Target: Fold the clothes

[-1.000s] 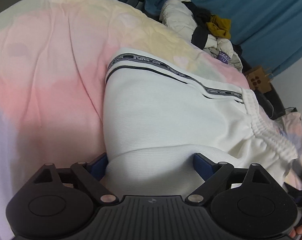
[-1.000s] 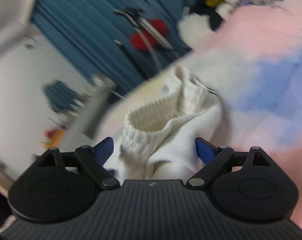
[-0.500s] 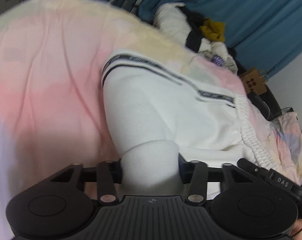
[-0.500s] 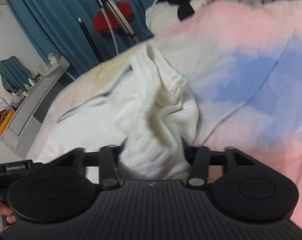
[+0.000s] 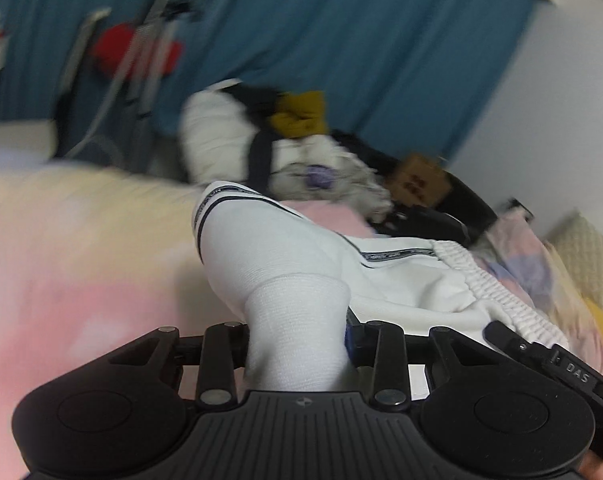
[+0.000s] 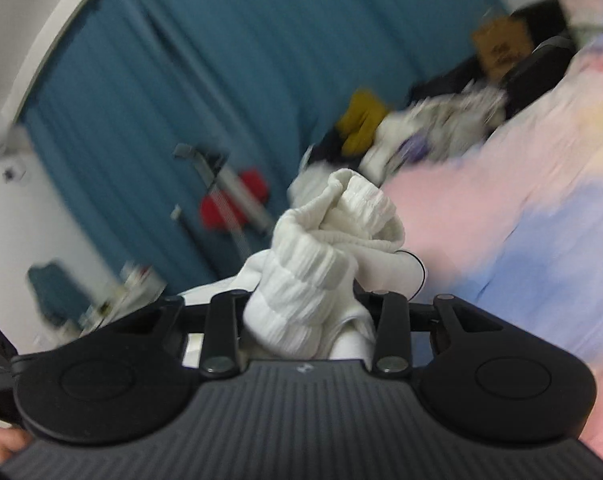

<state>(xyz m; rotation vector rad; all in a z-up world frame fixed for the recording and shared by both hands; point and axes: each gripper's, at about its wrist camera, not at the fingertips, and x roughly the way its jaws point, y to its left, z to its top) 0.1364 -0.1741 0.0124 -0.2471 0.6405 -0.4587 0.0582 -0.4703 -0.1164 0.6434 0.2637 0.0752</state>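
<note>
Bedding [image 5: 73, 264] in pink, yellow and blue filled the near ground of both my views, and on it lay the white trousers [image 5: 301, 252] with a dark striped band along the side seam. Containers were few: only a brown cardboard box [image 5: 419, 178] stood at the far edge of the bed against the blue curtain [image 5: 341, 32], and I could not tell what was in it. Just left of the box sat a pile of clothes [image 5: 289, 148], white, black and mustard, touching the far edge of the bedding. Further left I saw a blurred metal stand [image 5: 141, 60] with something red on it before the curtain.

My left gripper [image 5: 297, 332] had a bunched hem of the trousers rising up between its fingers [image 5: 351, 330], and the jaws were closing on it, the cloth filling the whole gap and pressed from both sides. The rest of the trousers ran away from it toward the elastic waistband [image 5: 497, 292] at the right, where the black body of the other tool showed.

In the right wrist view my right gripper [image 6: 305, 320] held the ribbed waistband [image 6: 313, 276], gathered into a thick roll, and its jaws too were closing, tight on that roll. The cloth stood up above the fingers, clear of the bedding [image 6: 501, 200] beside it. A person's fingers showed at the lower left corner of that view.
</note>
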